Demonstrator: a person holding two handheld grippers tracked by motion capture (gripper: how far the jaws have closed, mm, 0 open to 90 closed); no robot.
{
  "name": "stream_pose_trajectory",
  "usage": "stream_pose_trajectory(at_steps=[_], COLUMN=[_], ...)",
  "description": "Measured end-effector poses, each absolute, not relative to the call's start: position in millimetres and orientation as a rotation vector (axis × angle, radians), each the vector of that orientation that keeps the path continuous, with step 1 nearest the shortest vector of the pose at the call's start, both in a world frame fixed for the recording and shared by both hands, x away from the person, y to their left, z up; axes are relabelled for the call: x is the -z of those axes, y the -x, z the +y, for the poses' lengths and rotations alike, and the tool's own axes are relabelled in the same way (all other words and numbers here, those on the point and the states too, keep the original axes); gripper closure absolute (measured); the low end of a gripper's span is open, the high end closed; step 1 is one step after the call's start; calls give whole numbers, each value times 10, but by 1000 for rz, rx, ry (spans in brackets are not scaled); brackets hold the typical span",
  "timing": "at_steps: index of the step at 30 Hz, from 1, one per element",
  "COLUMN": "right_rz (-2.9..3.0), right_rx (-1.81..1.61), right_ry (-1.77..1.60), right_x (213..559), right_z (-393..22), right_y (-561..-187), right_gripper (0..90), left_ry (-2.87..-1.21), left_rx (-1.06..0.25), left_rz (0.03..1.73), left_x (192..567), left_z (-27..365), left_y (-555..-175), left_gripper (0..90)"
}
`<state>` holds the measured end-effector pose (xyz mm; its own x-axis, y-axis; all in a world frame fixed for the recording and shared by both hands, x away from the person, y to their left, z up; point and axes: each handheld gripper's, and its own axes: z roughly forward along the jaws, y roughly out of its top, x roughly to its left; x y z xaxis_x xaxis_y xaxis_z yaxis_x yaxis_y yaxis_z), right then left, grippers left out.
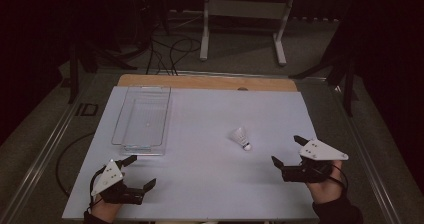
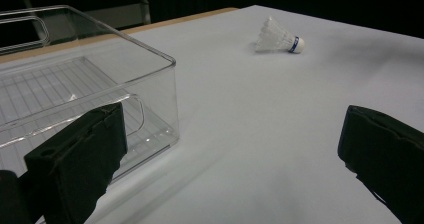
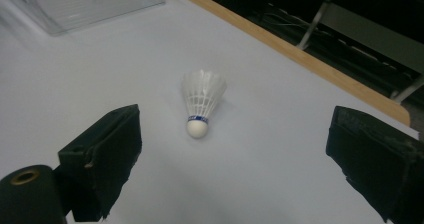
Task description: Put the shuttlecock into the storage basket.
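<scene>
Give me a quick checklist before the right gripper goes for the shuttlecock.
1. Right gripper open: ok, jaws wide apart.
2. Shuttlecock lined up between its jaws: ok, roughly centred in the right gripper view, cork end toward the camera.
3. Shuttlecock free: ok, it lies on its side alone on the table.
4. Bin ready: ok, clear, nothing visible inside.
5. Left gripper out of the way: ok, open, near the bin's front corner.
6. Contact made: not ok, jaws are short of the shuttlecock.
</scene>
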<state>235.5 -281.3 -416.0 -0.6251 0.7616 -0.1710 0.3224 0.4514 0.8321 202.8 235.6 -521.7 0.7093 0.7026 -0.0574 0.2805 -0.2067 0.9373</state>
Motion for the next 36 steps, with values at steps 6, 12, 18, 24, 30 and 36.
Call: stream_pose_trajectory(at_steps=[6,12,18,24,30,36], right_rz=[2189,2206,2220,2242,2271,2306], right_rx=[-1030,-1016,-998,-998,-985,-959], right_ry=[-898,-895,-877,-885,-896,-915], right_x=[4044,3997,3962,3935,3944,3990], right_z=[-2715,-2642,-2550,-2465,-2381,-2303], right_y=[-2484,-2585,-2678,-2789,-2895,-2996], right_gripper=[78,78,78,78,78,78], left_ry=[-1788,-1789,-1793,-1795,-1796,-1799], left_rx=[-468,-464,-465,-465,-465,-463], left_rz=[777,776,774,771,770,769], left_x=[5214,5218,5215,5217,5217,5219], left_z=[2355,2350,2348,2347,2346,2340], left_y=[-2025,-2025,-2023,-2024,-2023,-2022], left_gripper=[0,0,0,0,0,0])
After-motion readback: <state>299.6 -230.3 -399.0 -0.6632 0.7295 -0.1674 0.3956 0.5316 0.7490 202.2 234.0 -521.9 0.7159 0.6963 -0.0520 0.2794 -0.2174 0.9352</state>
